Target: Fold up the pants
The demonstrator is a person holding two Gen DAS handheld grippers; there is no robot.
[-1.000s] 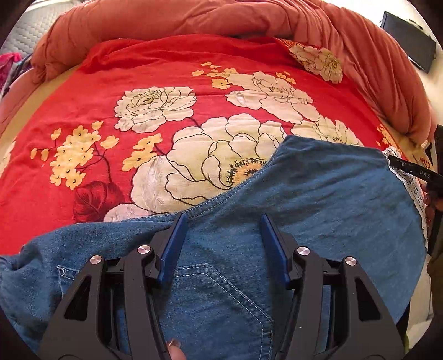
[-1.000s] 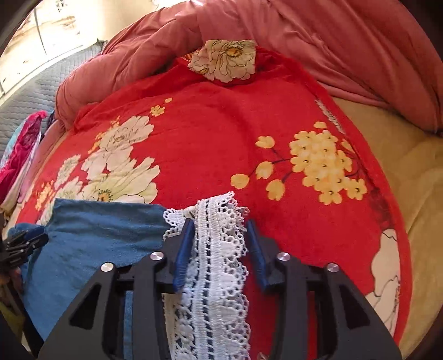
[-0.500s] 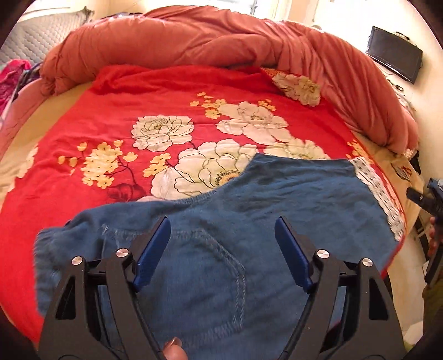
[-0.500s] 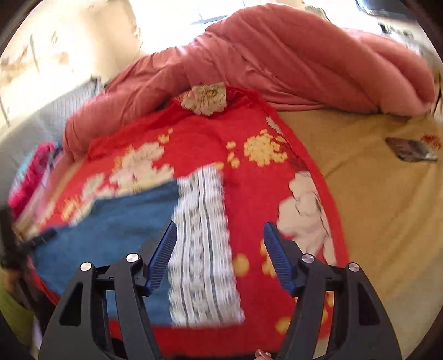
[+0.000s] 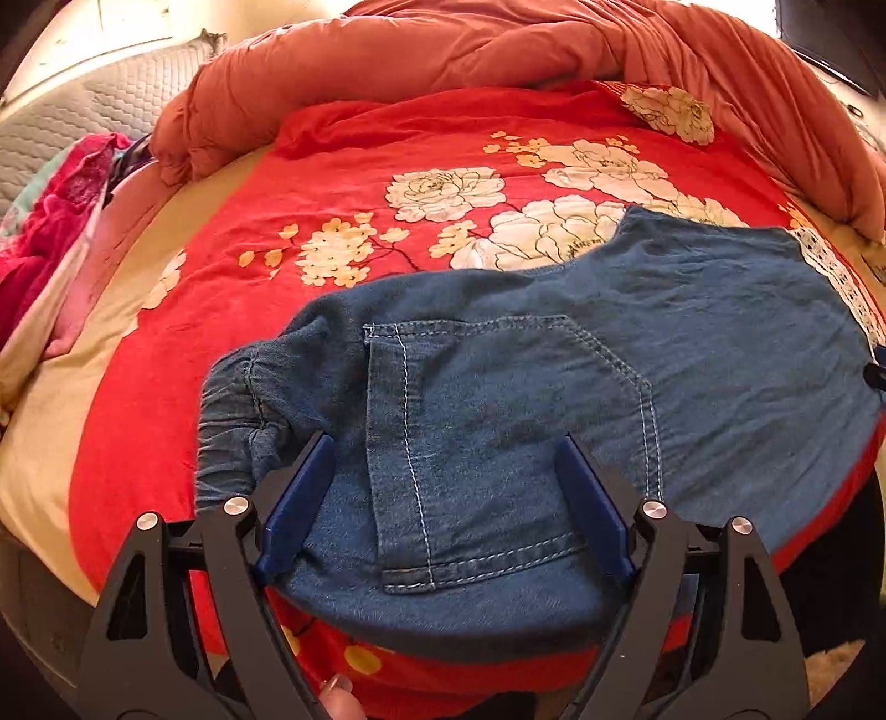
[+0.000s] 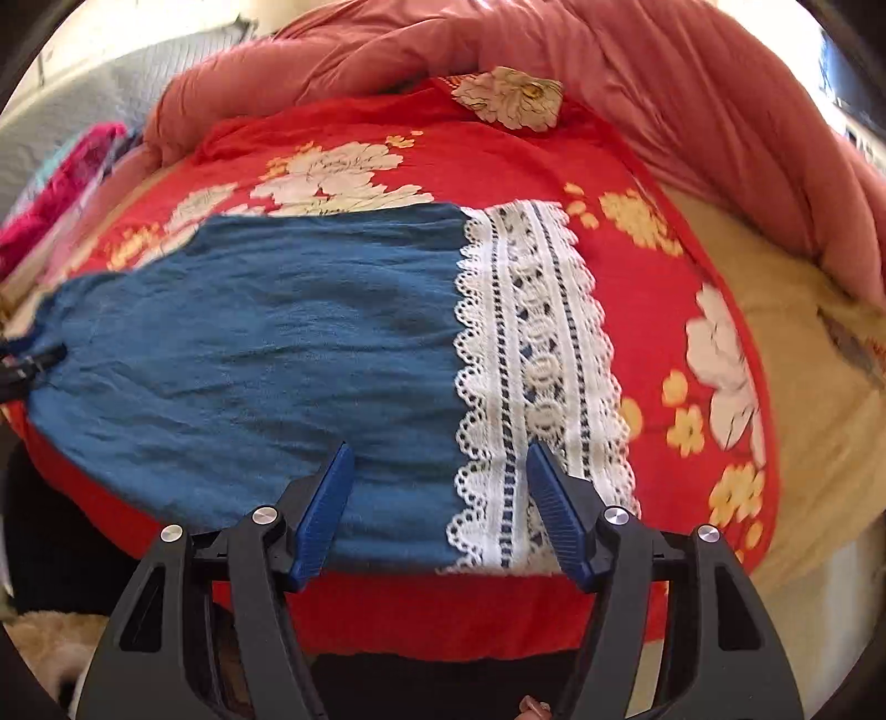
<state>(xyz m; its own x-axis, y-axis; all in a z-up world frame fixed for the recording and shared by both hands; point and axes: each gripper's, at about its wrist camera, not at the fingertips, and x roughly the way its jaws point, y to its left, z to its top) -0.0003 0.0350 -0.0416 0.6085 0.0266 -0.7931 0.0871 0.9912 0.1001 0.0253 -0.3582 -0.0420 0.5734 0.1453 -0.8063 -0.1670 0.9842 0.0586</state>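
Blue denim pants (image 5: 692, 343) lie folded flat on the red floral blanket (image 5: 354, 166), near the bed's front edge. The elastic waist (image 5: 232, 421) and back pocket (image 5: 498, 421) are toward the left. The white lace hem (image 6: 531, 343) is at the right end. My left gripper (image 5: 443, 443) hovers over the pocket with its jaws opening, and the pads touch no cloth. My right gripper (image 6: 440, 448) stands open above the front edge, where the denim (image 6: 266, 332) meets the lace, and holds nothing. The left gripper's tip (image 6: 27, 360) shows at the left edge of the right wrist view.
A bunched coral duvet (image 5: 498, 50) runs along the back and right of the bed. Pink clothes (image 5: 50, 221) are piled at the far left beside a quilted grey headboard (image 5: 111, 105). Beige sheet (image 6: 819, 387) is bare to the right of the blanket.
Both grippers have opened wider and drawn back toward the bed's front edge, off the denim and the lace hem. More of the folded pants now shows in both views.
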